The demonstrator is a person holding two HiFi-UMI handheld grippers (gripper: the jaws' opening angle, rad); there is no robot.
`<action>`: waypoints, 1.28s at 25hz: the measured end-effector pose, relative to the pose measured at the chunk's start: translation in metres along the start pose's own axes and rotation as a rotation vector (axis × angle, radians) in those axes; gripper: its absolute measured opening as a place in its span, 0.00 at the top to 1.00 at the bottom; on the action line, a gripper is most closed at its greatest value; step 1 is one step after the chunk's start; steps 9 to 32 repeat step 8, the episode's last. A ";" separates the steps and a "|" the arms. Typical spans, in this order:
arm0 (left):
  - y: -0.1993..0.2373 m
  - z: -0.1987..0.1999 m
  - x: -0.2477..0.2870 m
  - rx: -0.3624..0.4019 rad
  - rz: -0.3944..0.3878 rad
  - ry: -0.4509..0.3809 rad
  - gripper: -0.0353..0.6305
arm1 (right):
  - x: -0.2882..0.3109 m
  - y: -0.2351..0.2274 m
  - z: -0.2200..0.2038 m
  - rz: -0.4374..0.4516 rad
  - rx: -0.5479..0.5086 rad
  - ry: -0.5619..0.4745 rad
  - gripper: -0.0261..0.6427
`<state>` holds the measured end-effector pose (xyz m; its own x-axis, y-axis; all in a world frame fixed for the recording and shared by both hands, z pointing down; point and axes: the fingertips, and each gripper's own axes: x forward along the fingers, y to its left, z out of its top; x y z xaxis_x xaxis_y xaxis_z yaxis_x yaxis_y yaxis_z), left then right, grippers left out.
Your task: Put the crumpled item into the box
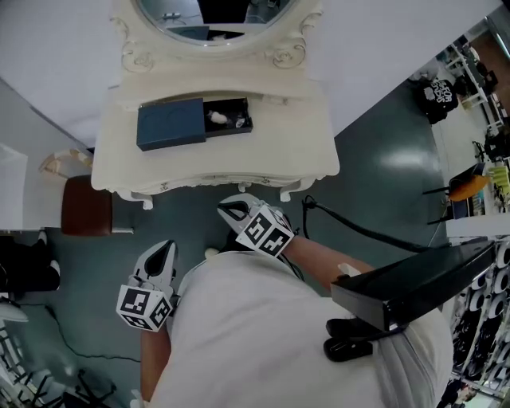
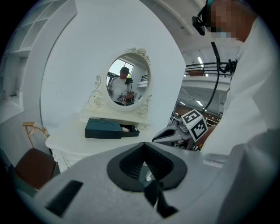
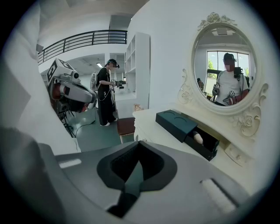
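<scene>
A dark blue box (image 1: 191,121) lies on the white dressing table (image 1: 303,151), its lid slid left so the right end is uncovered. A white crumpled item (image 1: 217,118) rests inside that uncovered end. Both grippers hang in front of the table, close to my body and well short of the box. My left gripper (image 1: 163,253) is shut and holds nothing. My right gripper (image 1: 233,210) is shut and empty too. The left gripper view shows the box (image 2: 105,129) and the item (image 2: 125,128) beyond the jaws (image 2: 143,146). The right gripper view shows the box (image 3: 179,123) and the item (image 3: 198,138) past the jaws (image 3: 139,143).
An oval mirror (image 1: 211,16) stands at the back of the table. A brown stool (image 1: 86,205) sits at the table's left. A black cable (image 1: 358,231) runs over the floor on the right. Another person (image 3: 105,94) stands far off in the right gripper view.
</scene>
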<state>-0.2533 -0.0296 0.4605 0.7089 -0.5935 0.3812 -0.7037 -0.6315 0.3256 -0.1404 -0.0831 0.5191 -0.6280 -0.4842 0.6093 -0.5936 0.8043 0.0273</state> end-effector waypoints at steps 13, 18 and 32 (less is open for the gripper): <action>0.006 0.009 0.024 -0.003 0.006 0.008 0.94 | 0.007 -0.028 -0.006 0.004 0.014 0.001 0.96; 0.006 0.009 0.024 -0.003 0.006 0.008 0.94 | 0.007 -0.028 -0.006 0.004 0.014 0.001 0.96; 0.006 0.009 0.024 -0.003 0.006 0.008 0.94 | 0.007 -0.028 -0.006 0.004 0.014 0.001 0.96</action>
